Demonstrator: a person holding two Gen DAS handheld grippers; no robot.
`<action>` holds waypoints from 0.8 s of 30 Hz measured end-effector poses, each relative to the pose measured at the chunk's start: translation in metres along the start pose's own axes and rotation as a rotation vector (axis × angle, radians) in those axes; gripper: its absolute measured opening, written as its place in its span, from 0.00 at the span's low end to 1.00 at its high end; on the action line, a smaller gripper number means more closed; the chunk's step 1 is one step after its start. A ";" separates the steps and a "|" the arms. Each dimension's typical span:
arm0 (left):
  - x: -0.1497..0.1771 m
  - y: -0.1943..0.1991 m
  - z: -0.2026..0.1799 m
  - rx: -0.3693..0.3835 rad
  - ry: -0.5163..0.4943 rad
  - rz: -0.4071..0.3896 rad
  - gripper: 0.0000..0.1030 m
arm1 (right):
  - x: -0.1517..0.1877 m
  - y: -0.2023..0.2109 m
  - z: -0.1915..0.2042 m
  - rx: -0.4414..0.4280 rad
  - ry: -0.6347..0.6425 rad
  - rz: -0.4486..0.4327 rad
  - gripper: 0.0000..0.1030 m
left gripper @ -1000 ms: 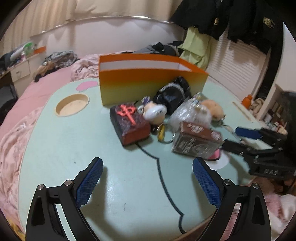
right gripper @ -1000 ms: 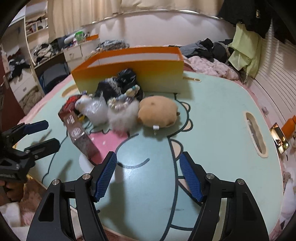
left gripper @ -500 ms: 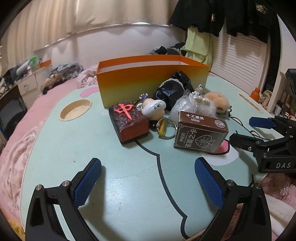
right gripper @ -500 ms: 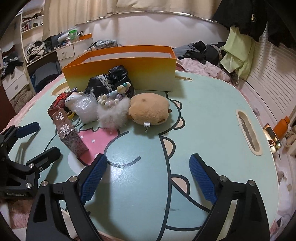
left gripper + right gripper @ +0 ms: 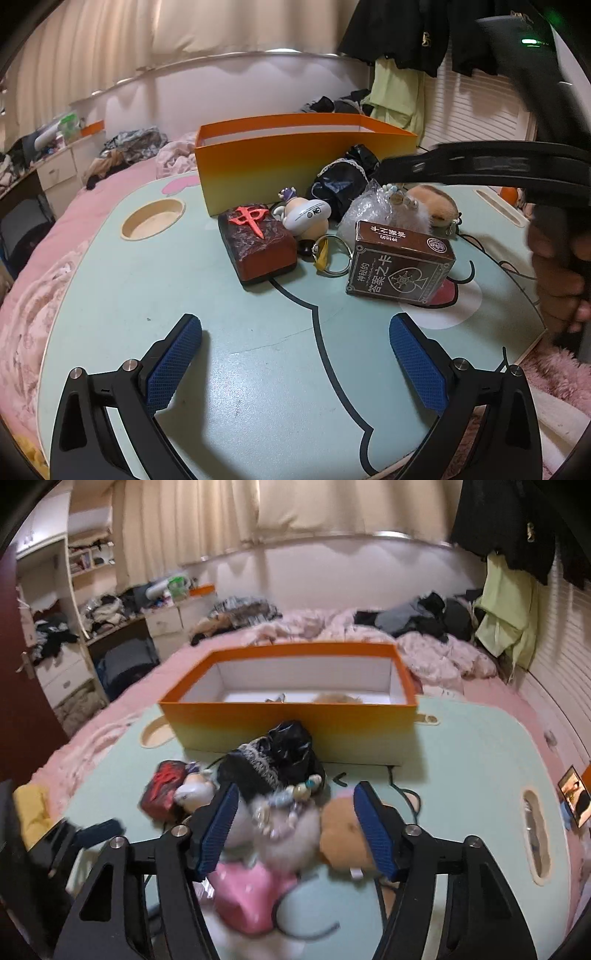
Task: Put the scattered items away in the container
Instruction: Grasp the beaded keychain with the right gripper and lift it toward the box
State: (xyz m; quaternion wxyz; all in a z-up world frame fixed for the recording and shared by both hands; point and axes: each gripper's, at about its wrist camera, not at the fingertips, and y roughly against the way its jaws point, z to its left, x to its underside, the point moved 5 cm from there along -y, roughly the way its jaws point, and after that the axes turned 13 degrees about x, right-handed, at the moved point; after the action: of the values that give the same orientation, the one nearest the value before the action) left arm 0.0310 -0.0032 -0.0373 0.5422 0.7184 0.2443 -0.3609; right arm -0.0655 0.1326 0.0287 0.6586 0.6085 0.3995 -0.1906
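right claw [image 5: 295,830] hangs spread wide above a white fluffy charm [image 5: 290,834] and tan plush [image 5: 341,836] on the mint tabletop [image 5: 461,775], the orange box [image 5: 291,723] just beyond. left claw [image 5: 295,363], also spread and empty, faces the brown card box [image 5: 400,267].

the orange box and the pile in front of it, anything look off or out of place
Nothing is damaged or spilled. The orange box sits upright and open; the brown card box, red mahjong block and tan plush lie clustered on the table outside it.
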 end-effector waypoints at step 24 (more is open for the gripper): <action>0.000 0.000 0.000 0.002 0.000 -0.001 0.99 | 0.018 0.055 -0.036 -0.127 -0.121 -0.069 0.16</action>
State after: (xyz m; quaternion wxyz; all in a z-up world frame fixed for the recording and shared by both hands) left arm 0.0308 -0.0031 -0.0373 0.5414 0.7188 0.2442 -0.3613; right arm -0.0243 0.1815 0.0533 0.7118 0.5389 0.3910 -0.2236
